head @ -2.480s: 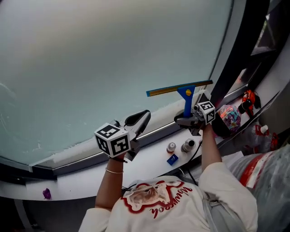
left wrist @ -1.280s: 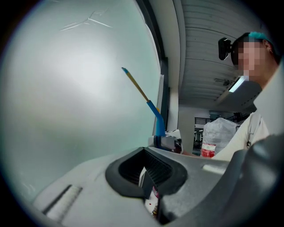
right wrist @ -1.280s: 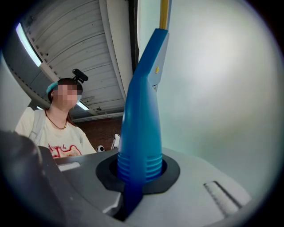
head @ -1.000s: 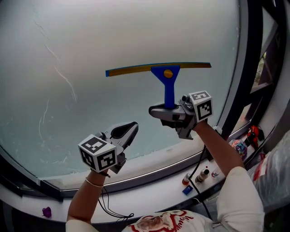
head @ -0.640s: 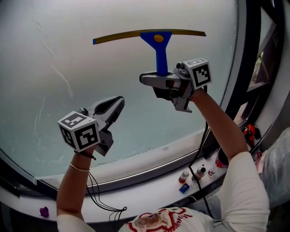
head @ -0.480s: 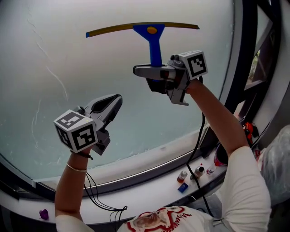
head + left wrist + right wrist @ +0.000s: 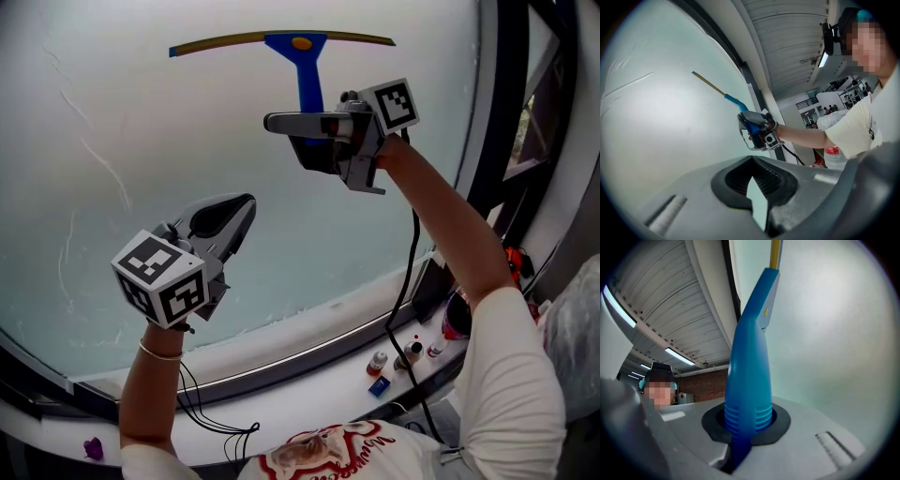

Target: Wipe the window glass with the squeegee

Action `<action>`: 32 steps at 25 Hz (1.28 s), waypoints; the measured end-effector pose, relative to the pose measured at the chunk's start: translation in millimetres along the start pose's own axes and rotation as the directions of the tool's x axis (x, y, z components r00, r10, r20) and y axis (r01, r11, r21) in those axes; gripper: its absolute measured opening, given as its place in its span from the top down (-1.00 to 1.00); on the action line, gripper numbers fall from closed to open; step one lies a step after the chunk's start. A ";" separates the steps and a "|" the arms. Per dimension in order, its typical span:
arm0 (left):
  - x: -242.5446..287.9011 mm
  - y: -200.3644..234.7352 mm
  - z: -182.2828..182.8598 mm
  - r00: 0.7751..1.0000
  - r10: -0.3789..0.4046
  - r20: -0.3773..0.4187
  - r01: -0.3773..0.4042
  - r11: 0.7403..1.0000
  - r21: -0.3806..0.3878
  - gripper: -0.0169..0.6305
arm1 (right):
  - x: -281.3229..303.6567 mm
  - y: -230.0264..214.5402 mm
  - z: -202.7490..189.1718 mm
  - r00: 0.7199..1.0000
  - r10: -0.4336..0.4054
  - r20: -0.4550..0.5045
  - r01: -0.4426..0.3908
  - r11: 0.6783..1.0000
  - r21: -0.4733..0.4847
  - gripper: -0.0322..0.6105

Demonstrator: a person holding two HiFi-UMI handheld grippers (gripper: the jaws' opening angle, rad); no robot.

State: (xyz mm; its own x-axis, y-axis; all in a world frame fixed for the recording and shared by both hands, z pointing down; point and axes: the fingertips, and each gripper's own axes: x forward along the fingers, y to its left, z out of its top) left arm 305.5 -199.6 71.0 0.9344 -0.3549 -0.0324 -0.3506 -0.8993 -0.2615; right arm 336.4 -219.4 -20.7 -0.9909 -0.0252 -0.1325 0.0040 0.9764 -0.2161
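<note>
Clamping squeegee [image 7: 298, 47] on window glass [image 7: 187, 131], right hand-held gripper [image 7: 291, 136]

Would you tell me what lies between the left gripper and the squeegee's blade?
Only bare window glass separates the left gripper from the squeegee, as the head view shows.

The person wears a cream short-sleeved T-shirt [image 7: 511, 375] with a red printed design [image 7: 328, 448] on the chest, and a thin pale bracelet [image 7: 161, 353] at the left wrist. The left gripper [image 7: 230, 211] and the right gripper [image 7: 291, 123] are smooth grey moulded plastic shells with black pads inside the jaws, and the left gripper's black ribbed pad [image 7: 757, 180] shows fine grooves. Each gripper carries a white cube with black square markers, the left marker cube [image 7: 161, 279] and the right marker cube [image 7: 391, 104]. A thin black right cable [image 7: 403, 272] and a looped black left cable [image 7: 199, 405] hang below them.
</note>
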 end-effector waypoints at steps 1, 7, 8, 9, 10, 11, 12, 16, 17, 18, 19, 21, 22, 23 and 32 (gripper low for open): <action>0.5 -0.4 -2.4 1.000 -0.004 -0.002 0.004 1.000 -0.003 0.95 | -0.1 -1.4 -1.6 1.000 0.002 -0.005 -0.002 1.000 -0.002 0.80; -2.5 -7.9 -23.6 1.000 -0.003 -0.013 0.003 0.999 -0.046 0.95 | -1.2 -3.0 -4.4 1.000 0.018 -0.002 -0.018 1.000 -0.002 0.78; -2.7 -11.0 -27.4 1.000 -0.005 -0.015 0.004 0.999 -0.052 0.95 | -1.4 -4.6 -6.0 1.000 0.017 -0.005 -0.017 1.000 -0.005 0.78; -2.4 -14.1 -31.3 1.000 -0.009 -0.017 0.008 0.998 -0.058 0.95 | -1.2 -5.7 -7.9 1.000 0.019 -0.008 -0.019 1.000 -0.006 0.78; -1.8 -17.0 -34.9 1.000 -0.014 -0.018 0.013 0.998 -0.062 0.95 | -0.8 -6.1 -10.2 1.000 0.023 -0.010 -0.023 1.000 -0.005 0.78; -1.0 -19.8 -37.6 1.000 -0.019 -0.020 0.018 0.998 -0.064 0.95 | -0.7 -6.2 -12.7 1.000 0.027 -0.010 -0.027 1.000 -0.003 0.78; 0.1 -22.7 -39.3 0.999 -0.025 -0.022 0.024 0.998 -0.064 0.95 | -1.1 -6.3 -15.0 1.000 0.029 -0.010 -0.029 1.000 -0.002 0.78; 2.3 -32.6 -41.9 0.998 -0.054 -0.012 0.053 0.996 -0.071 0.95 | -2.6 -8.8 -21.4 1.000 0.025 0.004 -0.025 1.000 -0.014 0.78; 1.7 -34.4 -41.9 0.998 -0.056 -0.010 0.055 0.996 -0.074 0.95 | -2.1 -9.5 -23.7 1.000 0.026 0.006 -0.026 1.000 -0.015 0.78; 0.8 -36.0 -43.0 0.998 -0.058 -0.008 0.058 0.995 -0.078 0.95 | -1.9 -10.2 -26.4 1.000 0.026 0.006 -0.026 1.000 -0.014 0.77; -0.3 -37.2 -45.1 0.998 -0.061 -0.005 0.060 0.995 -0.083 0.95 | -1.9 -11.1 -29.0 1.000 0.024 0.006 -0.024 1.000 -0.013 0.78; -3.4 -38.4 -50.8 0.998 -0.068 -0.001 0.067 0.993 -0.096 0.95 | -2.7 -13.1 -32.4 1.000 0.017 0.005 -0.017 1.000 -0.012 0.78; -5.2 -38.6 -52.9 0.998 -0.069 -0.002 0.068 0.993 -0.101 0.95 | -3.2 -13.9 -33.3 1.000 0.014 0.005 -0.014 1.000 -0.011 0.77; -7.2 -38.6 -54.8 0.998 -0.069 -0.004 0.068 0.992 -0.107 0.95 | -3.7 -14.4 -34.3 1.000 0.012 0.003 -0.012 1.000 -0.011 0.78; -18.8 -35.9 -72.4 0.992 -0.124 -0.001 0.122 0.977 -0.175 0.95 | -11.6 -22.4 -55.6 1.000 -0.015 -0.005 0.015 1.000 0.004 0.76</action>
State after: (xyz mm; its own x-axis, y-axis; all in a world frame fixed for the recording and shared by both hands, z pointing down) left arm 295.9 -179.2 150.8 0.9706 -0.2406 0.0013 -0.2395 -0.9667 -0.0906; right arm 340.3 -229.0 39.5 -0.9915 -0.0386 -0.1246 -0.0101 0.9751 -0.2216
